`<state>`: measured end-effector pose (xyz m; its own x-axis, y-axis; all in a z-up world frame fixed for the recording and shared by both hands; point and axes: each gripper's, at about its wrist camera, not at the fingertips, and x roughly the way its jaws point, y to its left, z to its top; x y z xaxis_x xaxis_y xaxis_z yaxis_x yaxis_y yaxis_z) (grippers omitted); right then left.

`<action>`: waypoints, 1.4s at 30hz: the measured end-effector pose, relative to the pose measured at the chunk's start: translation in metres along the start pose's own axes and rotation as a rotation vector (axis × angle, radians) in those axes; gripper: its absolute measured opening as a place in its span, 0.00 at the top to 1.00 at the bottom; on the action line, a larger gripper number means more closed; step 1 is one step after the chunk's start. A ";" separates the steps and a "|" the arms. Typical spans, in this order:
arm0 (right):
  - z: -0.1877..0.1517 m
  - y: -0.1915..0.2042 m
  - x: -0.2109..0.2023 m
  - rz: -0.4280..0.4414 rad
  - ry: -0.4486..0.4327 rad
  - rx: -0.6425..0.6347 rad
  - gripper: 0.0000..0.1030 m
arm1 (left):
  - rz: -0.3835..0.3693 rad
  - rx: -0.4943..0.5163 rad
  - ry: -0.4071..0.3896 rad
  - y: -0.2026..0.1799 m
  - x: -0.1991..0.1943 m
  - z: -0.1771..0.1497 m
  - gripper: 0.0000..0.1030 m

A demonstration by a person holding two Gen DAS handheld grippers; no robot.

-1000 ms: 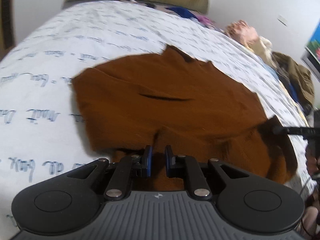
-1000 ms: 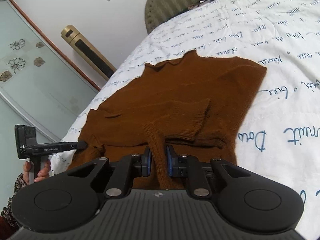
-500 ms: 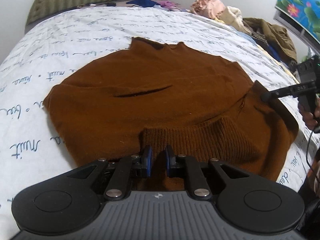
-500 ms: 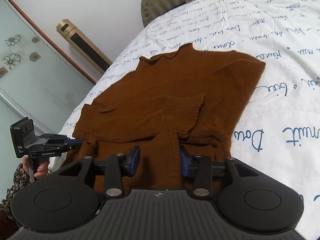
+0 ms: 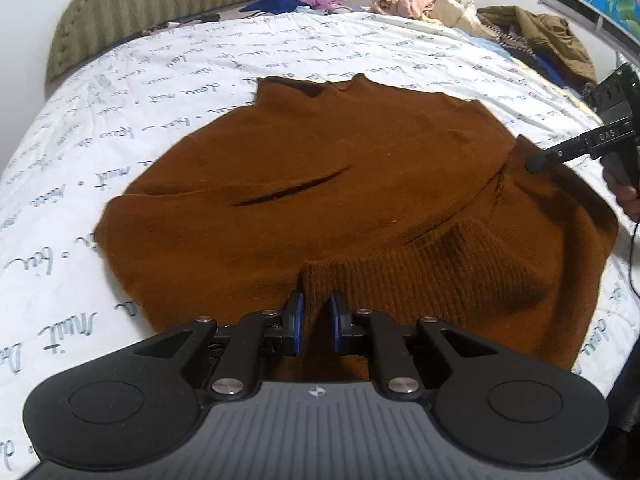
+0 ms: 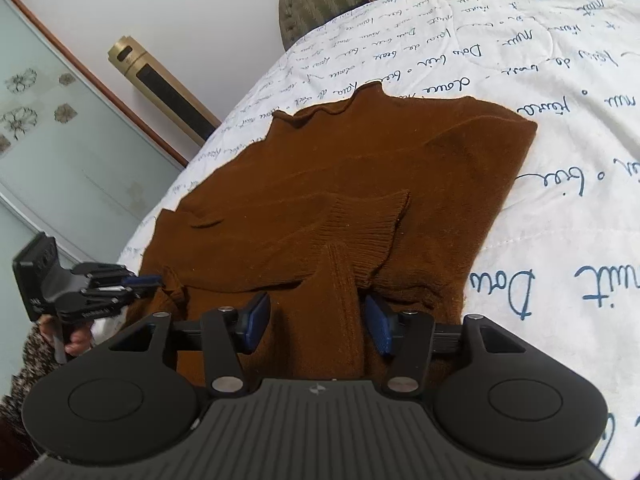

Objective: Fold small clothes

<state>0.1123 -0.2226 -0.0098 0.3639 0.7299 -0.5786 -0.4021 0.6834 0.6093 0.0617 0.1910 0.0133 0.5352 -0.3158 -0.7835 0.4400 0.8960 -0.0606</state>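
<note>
A brown knit sweater (image 5: 320, 184) is lying spread across the near half of the bed (image 5: 120, 92), its collar pointing toward the headboard (image 5: 168, 4) and its hem hanging close to the near edge.

At the near left corner of the garment, the left gripper (image 5: 316, 322) is pinching a ribbed cuff (image 5: 400, 280) that is folded over the body; its jaws are standing almost together with a thin fold of knit between them.

Further right, the right gripper (image 6: 316, 320) is hovering over the near right part of the sweater with its jaws spread wide. A raised ridge of fabric is running up between the blue pads (image 6: 378, 326), but they are not pressing on it, so this gripper is holding nothing.

The knit is looking soft, light and floppy, sagging and creasing rather than keeping a shape. It is probably clinging to the printed sheet more than sliding. The ribbed cuff and hem are looking thicker and firmer, so those edges are likely giving the surest hold.

At the far right corner of the bed, a heap of other clothes (image 5: 460, 0) is waiting.
</note>
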 end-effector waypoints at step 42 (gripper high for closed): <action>0.041 0.053 -0.036 -0.085 -0.221 -0.089 0.89 | -0.123 -0.433 -0.268 0.038 -0.038 -0.001 0.96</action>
<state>0.1122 -0.2116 0.0656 0.5706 0.6611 -0.4873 -0.4309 0.7461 0.5076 0.0567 0.2372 0.0404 0.6889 -0.4447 -0.5725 0.2031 0.8765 -0.4364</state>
